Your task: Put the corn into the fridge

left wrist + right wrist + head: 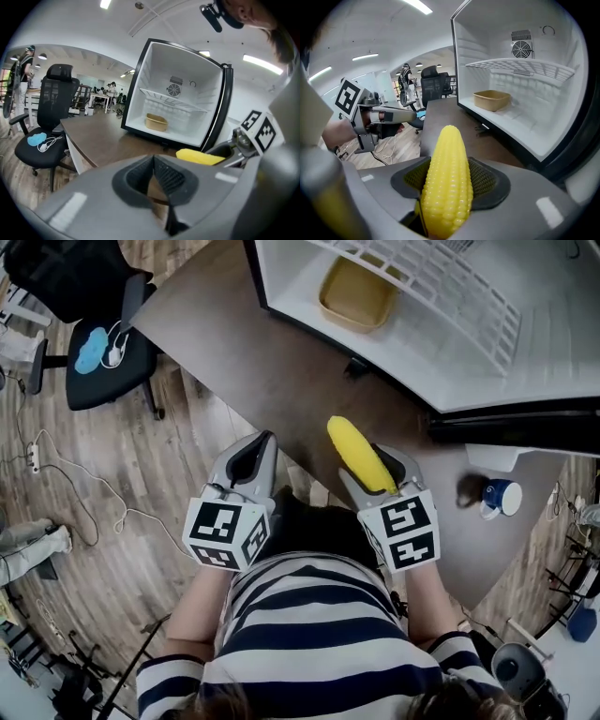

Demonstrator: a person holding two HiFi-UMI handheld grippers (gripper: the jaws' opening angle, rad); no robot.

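A yellow corn cob sticks forward out of my right gripper, whose jaws are shut on it; the right gripper view shows the corn clamped between the dark pads. The small fridge stands open on the brown table, its white inside facing me, with a wire shelf and a tan tub on its floor. My left gripper hovers over the table's near edge, shut with nothing in it. In the left gripper view the pads nearly meet, and the corn shows at the right.
A black office chair with a blue object on its seat stands to the left on the wooden floor. A blue and white cup lies on the table at the right, below the fridge door. Cables trail across the floor at the left.
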